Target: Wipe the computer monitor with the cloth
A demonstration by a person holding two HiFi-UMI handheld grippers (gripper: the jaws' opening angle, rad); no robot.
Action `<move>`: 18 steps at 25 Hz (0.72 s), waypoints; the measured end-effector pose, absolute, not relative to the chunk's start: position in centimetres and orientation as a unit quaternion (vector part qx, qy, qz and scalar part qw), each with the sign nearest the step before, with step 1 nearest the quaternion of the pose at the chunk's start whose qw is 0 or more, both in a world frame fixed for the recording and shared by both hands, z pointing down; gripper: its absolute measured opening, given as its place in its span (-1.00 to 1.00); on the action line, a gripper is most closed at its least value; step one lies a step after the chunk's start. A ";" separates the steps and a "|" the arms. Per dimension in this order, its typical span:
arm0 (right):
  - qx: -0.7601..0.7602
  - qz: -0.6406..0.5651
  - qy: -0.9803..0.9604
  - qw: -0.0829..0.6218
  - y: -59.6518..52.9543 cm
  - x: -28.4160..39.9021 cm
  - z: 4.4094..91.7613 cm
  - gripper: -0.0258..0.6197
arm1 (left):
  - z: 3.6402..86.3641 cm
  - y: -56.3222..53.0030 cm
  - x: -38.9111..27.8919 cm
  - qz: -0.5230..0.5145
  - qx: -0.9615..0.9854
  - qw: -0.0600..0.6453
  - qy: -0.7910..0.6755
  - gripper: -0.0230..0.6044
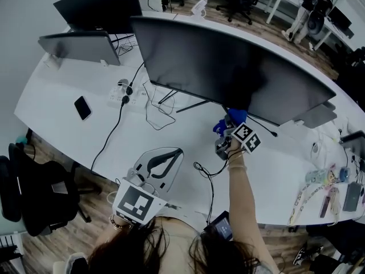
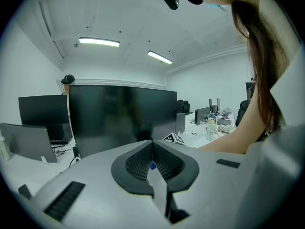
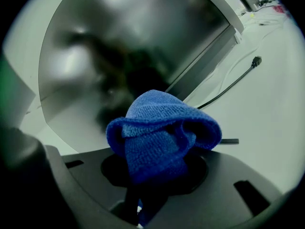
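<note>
A wide curved black monitor (image 1: 228,67) stands on the white desk (image 1: 63,130), its screen dark. My right gripper (image 1: 232,124) is shut on a bunched blue cloth (image 1: 236,116), held at the screen's lower edge near the stand. In the right gripper view the cloth (image 3: 162,132) bulges out of the gripper (image 3: 155,166) and hides its fingertips, with the monitor (image 3: 124,56) close behind. My left gripper (image 1: 177,152) hovers low over the desk in front of the monitor, shut on nothing. In the left gripper view the gripper (image 2: 152,142) faces the monitor (image 2: 124,116).
Two smaller monitors (image 1: 80,47) (image 1: 100,7) stand at the back left. A phone (image 1: 82,107), a power strip (image 1: 122,93) and loose cables (image 1: 154,116) lie on the desk. Small items (image 1: 331,187) crowd the right end. A black chair (image 1: 34,193) is at the left.
</note>
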State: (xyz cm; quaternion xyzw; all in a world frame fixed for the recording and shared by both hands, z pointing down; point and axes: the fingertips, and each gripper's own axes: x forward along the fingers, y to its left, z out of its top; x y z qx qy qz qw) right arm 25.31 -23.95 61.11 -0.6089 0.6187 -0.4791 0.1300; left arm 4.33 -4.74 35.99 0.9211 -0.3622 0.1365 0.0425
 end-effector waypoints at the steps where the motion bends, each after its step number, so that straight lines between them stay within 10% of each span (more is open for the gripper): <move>1: -0.605 -0.480 0.621 0.132 -24.0 25.2 61.1 -0.48 | 36.1 -4.6 4.5 0.137 0.920 0.044 -0.364 -0.90; 18: -0.592 -0.479 0.636 0.127 -24.9 23.1 61.1 -0.48 | 35.4 -4.5 6.0 0.138 0.933 0.016 -0.332 -0.90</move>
